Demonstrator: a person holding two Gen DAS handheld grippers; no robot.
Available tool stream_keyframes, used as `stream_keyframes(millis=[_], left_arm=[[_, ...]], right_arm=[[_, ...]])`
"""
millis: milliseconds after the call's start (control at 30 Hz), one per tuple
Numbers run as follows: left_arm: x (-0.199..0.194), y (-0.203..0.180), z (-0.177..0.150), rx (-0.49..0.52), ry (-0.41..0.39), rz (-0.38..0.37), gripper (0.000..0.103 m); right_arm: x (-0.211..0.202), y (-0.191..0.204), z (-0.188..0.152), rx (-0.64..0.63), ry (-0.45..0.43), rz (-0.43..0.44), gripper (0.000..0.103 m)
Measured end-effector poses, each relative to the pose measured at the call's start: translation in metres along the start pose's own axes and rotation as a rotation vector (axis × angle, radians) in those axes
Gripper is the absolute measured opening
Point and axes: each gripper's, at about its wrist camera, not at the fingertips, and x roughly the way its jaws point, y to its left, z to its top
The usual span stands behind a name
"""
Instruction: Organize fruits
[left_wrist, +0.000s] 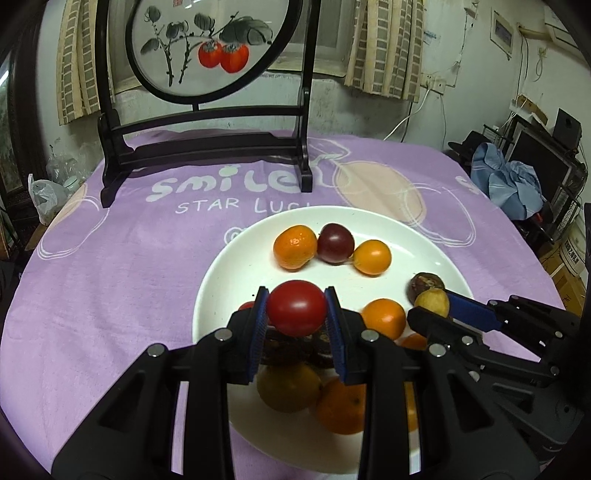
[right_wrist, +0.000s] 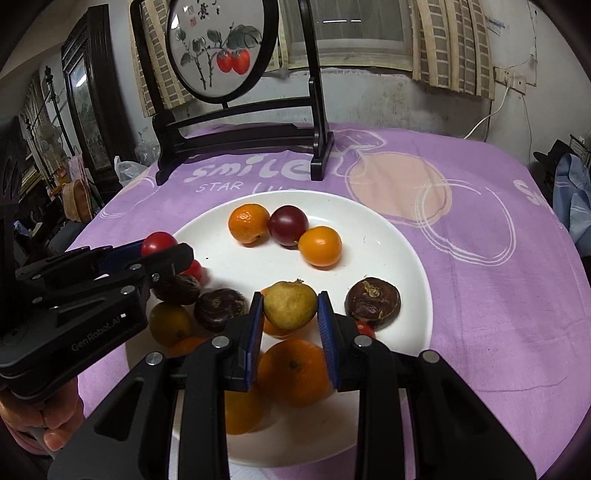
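The left gripper (left_wrist: 297, 314) clamps a red tomato (left_wrist: 296, 307) between its blue pads above the white plate (left_wrist: 229, 266). At one o'clock from it, an orange fruit (left_wrist: 294, 246), a dark purple fruit (left_wrist: 335, 242) and a yellow-orange fruit (left_wrist: 372, 257) sit touching in a row. At three o'clock, the right gripper (left_wrist: 437, 304) grips a small yellowish fruit (left_wrist: 432, 301).

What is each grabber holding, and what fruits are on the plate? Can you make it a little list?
left gripper: shut on the red tomato, lifted above the plate
right gripper: shut on the small yellow fruit
white plate: on the purple tablecloth
far row on plate: orange mandarin, dark red fruit, yellow-orange tomato, touching in a line
also on plate: big orange, brown water chestnut
behind plate: persimmon painting on a stand
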Motion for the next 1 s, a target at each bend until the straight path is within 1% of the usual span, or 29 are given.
stream_keyframes(millis=[133,200,233,267,300,333,367,400,433,467,533,567,633,667,700,733,767,800,867,1000], left_arm=[[0.004,0.0,-0.002,0.001,0.01,0.007,0.031],[0.003,-0.002,-0.003,0.008,0.01,0.015,0.032],[0.002,-0.002,-0.003,0.009,0.006,0.021,0.039],[-0.002,-0.003,-0.003,0.011,-0.003,0.032,0.049],[-0.007,-0.004,-0.004,0.01,-0.025,0.049,0.066],[-0.013,-0.003,-0.004,0.006,-0.044,0.067,0.076],[-0.018,-0.003,-0.004,0.004,-0.055,0.076,0.079],[-0.024,-0.002,-0.005,0.001,-0.06,0.075,0.084],[-0.029,-0.001,-0.006,-0.003,-0.062,0.074,0.088],[-0.036,0.001,-0.008,-0.015,-0.064,0.074,0.09],[-0.046,0.003,-0.012,-0.025,-0.068,0.069,0.095],[-0.054,0.005,-0.016,-0.028,-0.071,0.069,0.096],[-0.063,0.007,-0.024,-0.038,-0.072,0.067,0.1],[-0.069,0.009,-0.031,-0.046,-0.072,0.065,0.101],[-0.071,0.01,-0.036,-0.052,-0.066,0.066,0.101],[-0.074,0.011,-0.041,-0.055,-0.059,0.069,0.101],[-0.076,0.012,-0.047,-0.055,-0.053,0.07,0.101],[-0.079,0.013,-0.054,-0.053,-0.048,0.081,0.101],[-0.083,0.014,-0.065,-0.049,-0.04,0.103,0.101],[-0.091,0.014,-0.092,-0.024,-0.007,0.103,0.101]], right_arm=[[0.0,-0.001,0.0,0.004,0.009,0.011,0.03],[0.0,0.001,0.0,-0.004,0.022,0.005,0.033],[-0.001,0.002,0.0,-0.009,0.022,0.006,0.033],[-0.005,0.004,0.0,-0.018,0.02,0.001,0.038],[-0.008,0.005,-0.001,-0.026,0.014,-0.002,0.047],[-0.013,0.007,-0.002,-0.031,0.006,-0.006,0.05],[-0.021,0.009,-0.003,-0.037,-0.006,-0.01,0.058],[-0.028,0.011,-0.004,-0.041,-0.017,-0.006,0.06],[-0.032,0.012,-0.005,-0.047,-0.023,-0.003,0.06],[-0.041,0.014,-0.008,-0.057,-0.029,0.002,0.062],[-0.053,0.016,-0.014,-0.064,-0.038,0.008,0.062],[-0.06,0.018,-0.02,-0.066,-0.04,0.008,0.062],[-0.066,0.02,-0.03,-0.074,-0.04,0.0,0.066],[-0.07,0.021,-0.037,-0.081,-0.043,-0.005,0.075],[-0.073,0.022,-0.044,-0.088,-0.05,-0.01,0.088],[-0.076,0.023,-0.05,-0.092,-0.056,-0.016,0.097],[-0.08,0.024,-0.059,-0.098,-0.069,-0.027,0.101],[-0.081,0.024,-0.065,-0.104,-0.067,-0.032,0.101],[-0.081,0.026,-0.08,-0.118,-0.032,-0.034,0.101],[-0.083,0.029,-0.103,-0.141,0.011,-0.032,0.101]])
